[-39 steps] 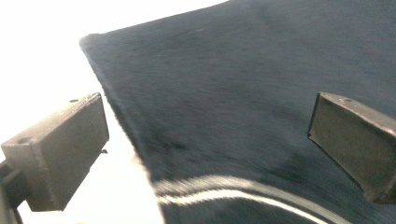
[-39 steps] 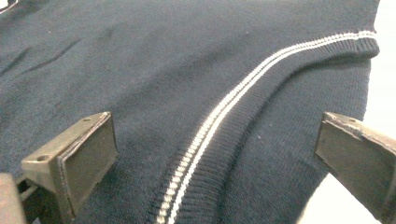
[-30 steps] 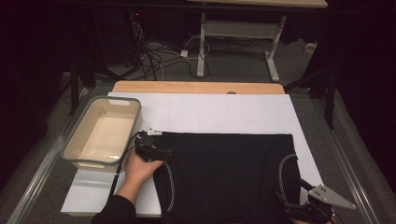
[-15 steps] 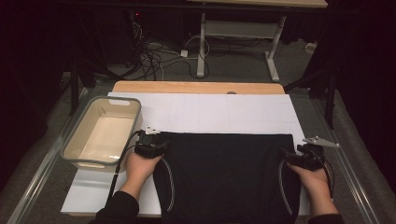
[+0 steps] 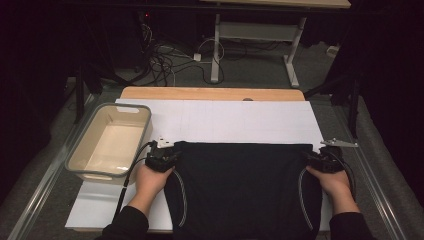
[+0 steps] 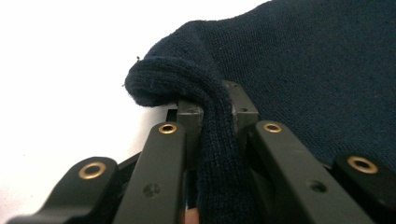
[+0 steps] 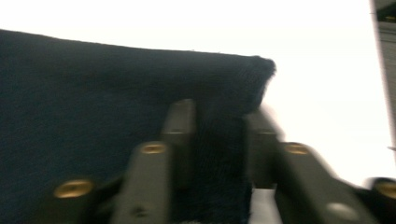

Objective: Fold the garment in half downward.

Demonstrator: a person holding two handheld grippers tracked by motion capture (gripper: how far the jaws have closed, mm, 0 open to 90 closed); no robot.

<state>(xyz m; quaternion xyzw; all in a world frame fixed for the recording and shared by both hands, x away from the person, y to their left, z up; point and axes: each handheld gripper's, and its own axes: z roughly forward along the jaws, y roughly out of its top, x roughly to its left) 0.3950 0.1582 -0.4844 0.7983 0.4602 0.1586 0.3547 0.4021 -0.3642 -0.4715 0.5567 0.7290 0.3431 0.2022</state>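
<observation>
Dark knit garment (image 5: 245, 185), lower centre: left gripper (image 5: 161, 156) and right gripper (image 5: 326, 159) have just closed, pinching its far corners; lift both evenly.

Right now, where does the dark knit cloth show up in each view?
High view: dark knit cloth lies bottom centre on the white sheet.
Left gripper view: upper right, a fold pinched between the jaws.
Right gripper view: left and centre, corner pinched.
Shared landmark: the white sheet.
</observation>
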